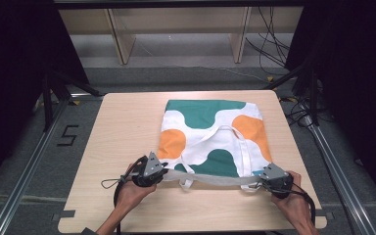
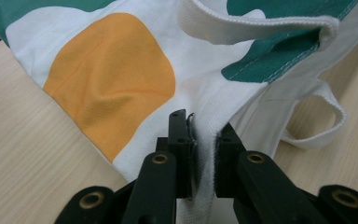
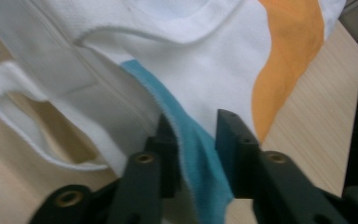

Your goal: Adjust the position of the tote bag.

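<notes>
Right gripper point(image 3: 193, 140) pinching tote bag's point(image 3: 205, 60) blue-trimmed edge, white strap loop point(image 3: 23, 126), wooden table point(image 3: 307, 121)

A pale wooden table point(image 1: 127, 127) stands on grey floor point(image 1: 186, 76) before dark curtains point(image 1: 14, 54).

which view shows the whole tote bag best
The high view: the tote bag lies flat on the table, all edges visible. The left gripper view shows a near corner clamped in the left gripper; the right gripper view, its hem inside the right gripper.
</notes>
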Demonstrator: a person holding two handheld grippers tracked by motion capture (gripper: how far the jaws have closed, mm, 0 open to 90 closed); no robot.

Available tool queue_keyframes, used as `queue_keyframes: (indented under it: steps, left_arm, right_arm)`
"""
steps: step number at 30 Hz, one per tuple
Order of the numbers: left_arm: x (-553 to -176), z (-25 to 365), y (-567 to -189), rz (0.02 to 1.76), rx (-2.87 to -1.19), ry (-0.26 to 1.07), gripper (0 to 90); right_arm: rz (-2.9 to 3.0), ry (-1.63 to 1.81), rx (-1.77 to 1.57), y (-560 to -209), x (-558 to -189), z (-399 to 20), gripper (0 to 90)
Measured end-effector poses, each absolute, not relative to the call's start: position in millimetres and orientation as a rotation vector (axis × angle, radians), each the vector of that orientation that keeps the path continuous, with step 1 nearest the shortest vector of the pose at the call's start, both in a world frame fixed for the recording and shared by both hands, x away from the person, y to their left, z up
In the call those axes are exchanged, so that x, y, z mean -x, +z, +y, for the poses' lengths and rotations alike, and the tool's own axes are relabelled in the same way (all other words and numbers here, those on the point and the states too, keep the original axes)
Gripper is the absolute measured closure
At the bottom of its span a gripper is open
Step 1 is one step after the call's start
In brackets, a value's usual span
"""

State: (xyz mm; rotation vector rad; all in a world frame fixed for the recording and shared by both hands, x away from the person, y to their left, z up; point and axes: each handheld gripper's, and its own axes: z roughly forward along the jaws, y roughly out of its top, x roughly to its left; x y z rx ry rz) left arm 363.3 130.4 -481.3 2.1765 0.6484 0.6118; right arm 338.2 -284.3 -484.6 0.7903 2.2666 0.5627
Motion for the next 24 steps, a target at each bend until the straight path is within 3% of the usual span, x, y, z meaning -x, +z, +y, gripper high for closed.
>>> queue_keyframes:
  steps: [5, 24]
  left_arm:
    - [-359.5, 134.1, -478.5, 0.647, -2.154, 0.607, 83.7]
    - [-345.1, 145.3, -458.2, 0.668, -2.068, 0.587, 85.3]
  right_arm:
    - [2.241, 0.675, -0.784, -469.4, -333.6, -290.2, 87.6]
    - [2.203, 0.872, -0.831, -444.5, -305.9, -290.2, 88.2]
